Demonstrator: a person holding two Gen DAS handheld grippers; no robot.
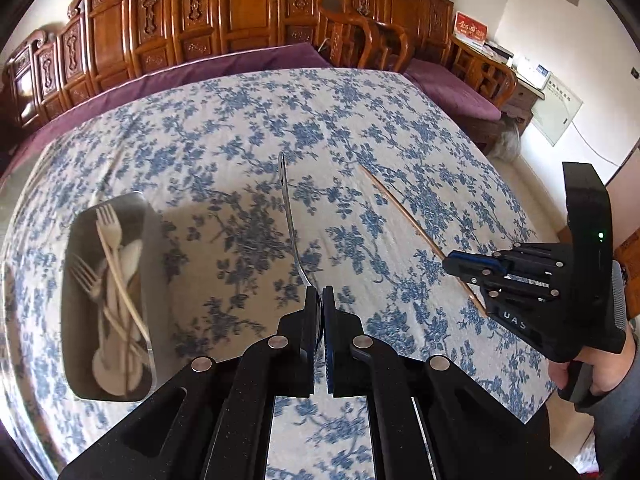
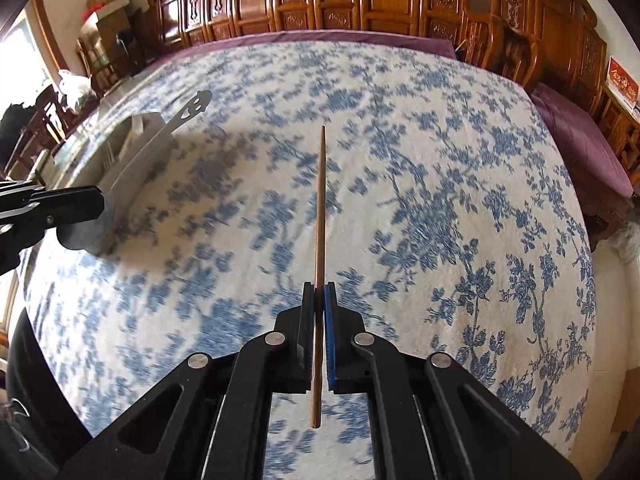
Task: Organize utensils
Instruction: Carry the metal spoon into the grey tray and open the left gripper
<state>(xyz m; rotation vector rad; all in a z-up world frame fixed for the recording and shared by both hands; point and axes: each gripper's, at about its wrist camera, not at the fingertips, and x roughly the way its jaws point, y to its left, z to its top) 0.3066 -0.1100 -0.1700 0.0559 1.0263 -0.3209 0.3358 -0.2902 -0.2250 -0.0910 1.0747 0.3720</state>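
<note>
On a table draped in a blue-and-white floral cloth (image 1: 248,128), a clear rectangular tray (image 1: 154,248) sits at far left, holding pale plastic forks (image 1: 107,224) and spoons (image 1: 128,256) piled together lengthwise. Just right of the tray, the left gripper (image 1: 322,300) pinches a metal spoon (image 1: 289,216) by its bowl end, jaws pressed tight around it, the slim handle pointing away across the cloth and raised above it. From the right wrist camera the same metal spoon (image 2: 160,140) appears at left, its flat handle ending in a cut-out smiling face, angled up in front of the tray (image 2: 128,136), with the left gripper's (image 2: 98,202) black fingers clamped on the bowl.

Further right, a single wooden chopstick (image 1: 404,216) runs diagonally above the cloth, its near end caught in the right gripper (image 1: 452,264), whose jaws are closed on the stick. The right wrist view shows the chopstick (image 2: 321,208) held straight ahead between the right gripper's (image 2: 320,296) black and blue pads, the butt end sticking back past the fingers and the tip pointing toward the far edge of the table. A person's hand (image 1: 600,364) grips the right tool's handle at the far right.

Behind the table stand carved wooden chairs (image 1: 248,8) with purple cushions (image 1: 452,84), lined along the wall.
</note>
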